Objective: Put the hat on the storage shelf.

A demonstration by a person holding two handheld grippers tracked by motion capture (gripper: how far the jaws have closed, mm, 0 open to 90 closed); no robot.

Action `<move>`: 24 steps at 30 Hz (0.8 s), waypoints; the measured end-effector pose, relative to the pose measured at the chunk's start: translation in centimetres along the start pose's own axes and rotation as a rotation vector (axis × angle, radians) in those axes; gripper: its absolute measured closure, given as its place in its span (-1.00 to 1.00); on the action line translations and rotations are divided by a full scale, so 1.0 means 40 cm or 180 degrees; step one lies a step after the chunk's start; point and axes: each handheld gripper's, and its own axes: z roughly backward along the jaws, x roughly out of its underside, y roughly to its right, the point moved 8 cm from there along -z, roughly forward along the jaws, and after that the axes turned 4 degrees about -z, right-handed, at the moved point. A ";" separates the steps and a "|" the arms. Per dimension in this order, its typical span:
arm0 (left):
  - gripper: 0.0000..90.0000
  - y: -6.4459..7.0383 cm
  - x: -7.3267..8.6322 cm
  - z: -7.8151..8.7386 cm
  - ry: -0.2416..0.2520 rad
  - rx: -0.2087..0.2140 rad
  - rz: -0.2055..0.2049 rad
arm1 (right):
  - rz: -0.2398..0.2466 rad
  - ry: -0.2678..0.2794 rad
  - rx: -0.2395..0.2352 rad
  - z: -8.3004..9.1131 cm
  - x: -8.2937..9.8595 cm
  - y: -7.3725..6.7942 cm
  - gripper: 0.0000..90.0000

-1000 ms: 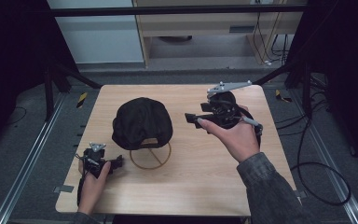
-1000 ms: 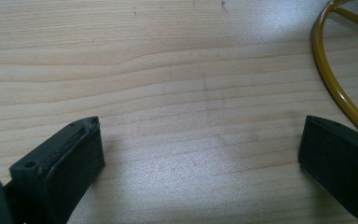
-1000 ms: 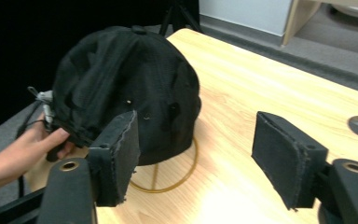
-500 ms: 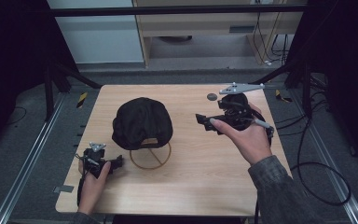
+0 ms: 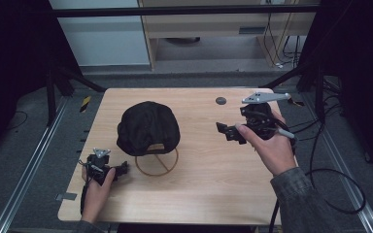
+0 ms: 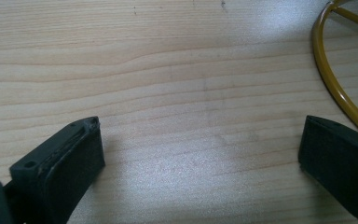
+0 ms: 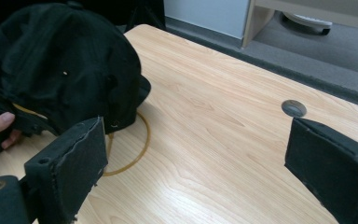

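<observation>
cap [image 5: 147, 127]: we are seeing it lying mid-table, over a yellow ring [image 5: 157, 162].
handling: we are judging it soft, light; gripping the brim edge.
left gripper [image 5: 108, 168]: jaws gaping wide, empty.
right gripper [image 5: 227, 132]: jaws gaping wide, empty.

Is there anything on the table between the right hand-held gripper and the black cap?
Nothing visible. The right hand-held gripper has its jaws open, held off to the side of the black fabric cap, and bare wooden table lies between them. The yellow wire ring sits at the cap's near edge, out of the path.
</observation>
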 end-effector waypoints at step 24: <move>-1.00 0.000 0.000 0.000 0.0000 0.0000 -0.0001 | -0.0309 -0.0036 0.0355 0.025 0.105 0.140 -0.78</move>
